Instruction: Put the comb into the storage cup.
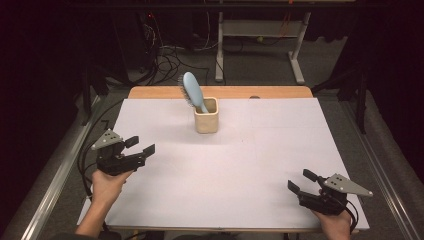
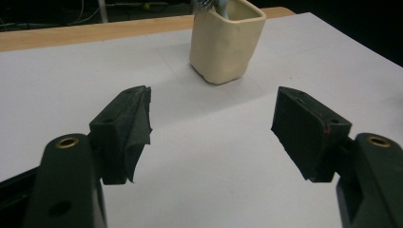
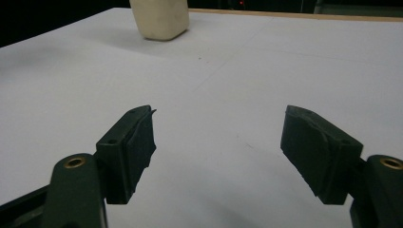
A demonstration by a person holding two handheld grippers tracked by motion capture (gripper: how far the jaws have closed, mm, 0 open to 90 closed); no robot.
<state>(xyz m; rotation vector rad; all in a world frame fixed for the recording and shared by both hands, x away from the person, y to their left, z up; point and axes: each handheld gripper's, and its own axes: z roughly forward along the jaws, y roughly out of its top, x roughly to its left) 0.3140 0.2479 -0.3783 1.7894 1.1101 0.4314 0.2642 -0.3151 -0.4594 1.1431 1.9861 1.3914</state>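
A cream-coloured cup (image 1: 206,116) stands upright toward the far side of the white sheet (image 1: 230,165), a little left of the middle and just short of the bare wooden edge of the table (image 1: 220,92) behind it. A light blue hairbrush (image 1: 192,91) sits in it handle down, its head leaning out to the left above the rim, bristles facing left. Nothing lies on the sheet between the cup and either tool, so the way to it is unobstructed from both sides. In the left gripper view the cup (image 2: 226,40) shows straight ahead, a bit of the brush's bristles at its mouth; in the right gripper view its lower part (image 3: 159,19) sits far off at the upper left. The left gripper (image 1: 140,146) hovers at the near left of the sheet, the person's left hand (image 1: 111,180) wrapped around its body, its jaws pointing right and slightly toward the cup; they stand apart with only bare sheet between them. The right gripper (image 1: 301,181) is at the near right corner, well away from the cup, held by the right hand (image 1: 336,220), its jaws aimed left and up the table, likewise spread with nothing in them. Beyond the table, cables and a table frame's white legs (image 1: 260,50) rest on the grey floor.
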